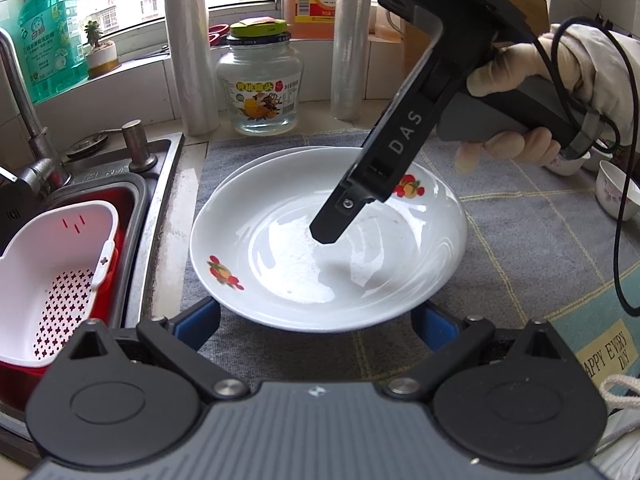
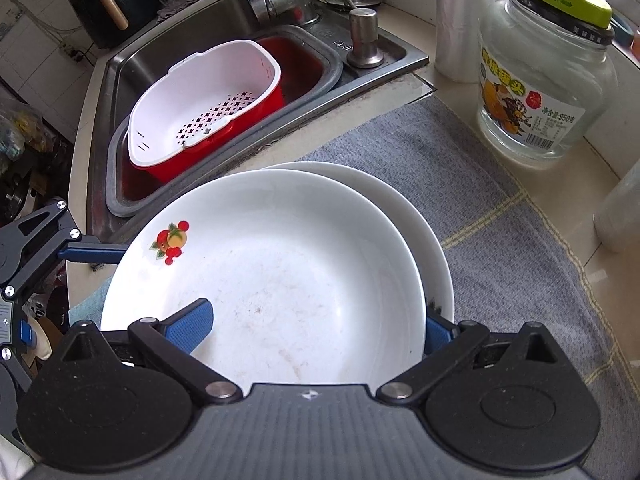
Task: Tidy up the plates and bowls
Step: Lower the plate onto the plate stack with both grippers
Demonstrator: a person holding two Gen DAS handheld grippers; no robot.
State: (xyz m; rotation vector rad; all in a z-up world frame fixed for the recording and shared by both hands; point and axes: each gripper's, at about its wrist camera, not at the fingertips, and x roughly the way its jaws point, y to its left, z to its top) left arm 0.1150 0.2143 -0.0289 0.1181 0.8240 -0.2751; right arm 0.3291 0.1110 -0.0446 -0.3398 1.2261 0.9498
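- The upper plate [image 2: 272, 280], white with fruit decals, sits on a lower plate [image 2: 416, 208] on the grey mat [image 2: 500, 184], just right of the sink [image 2: 132, 60]. It lies a little off centre, so the lower rim shows on the far right side.
- The right gripper [image 2: 316, 332] has its jaws apart: one blue finger [image 2: 188, 326] lies over the inside of the upper plate, the other is outside its rim, next to the lower plate. I judge this is a straddle of the rim, to pinch it or to shift the plate into line.
- The left gripper [image 1: 316, 320] is also spread wide, at the near edge of the stack, with a blue finger on each side. It seems to be not touching, but the plate hides the tips.
- A glass jar [image 2: 544, 80] and rolls of plastic film [image 1: 188, 48] stand far on the counter, well apart from the plates.
- Small bowls [image 1: 614, 190] wait at the right, behind the gloved hand [image 1: 556, 80].
- A white strainer in a red basin [image 2: 208, 96] fills the sink; a push to the left could send the plates over the edge.
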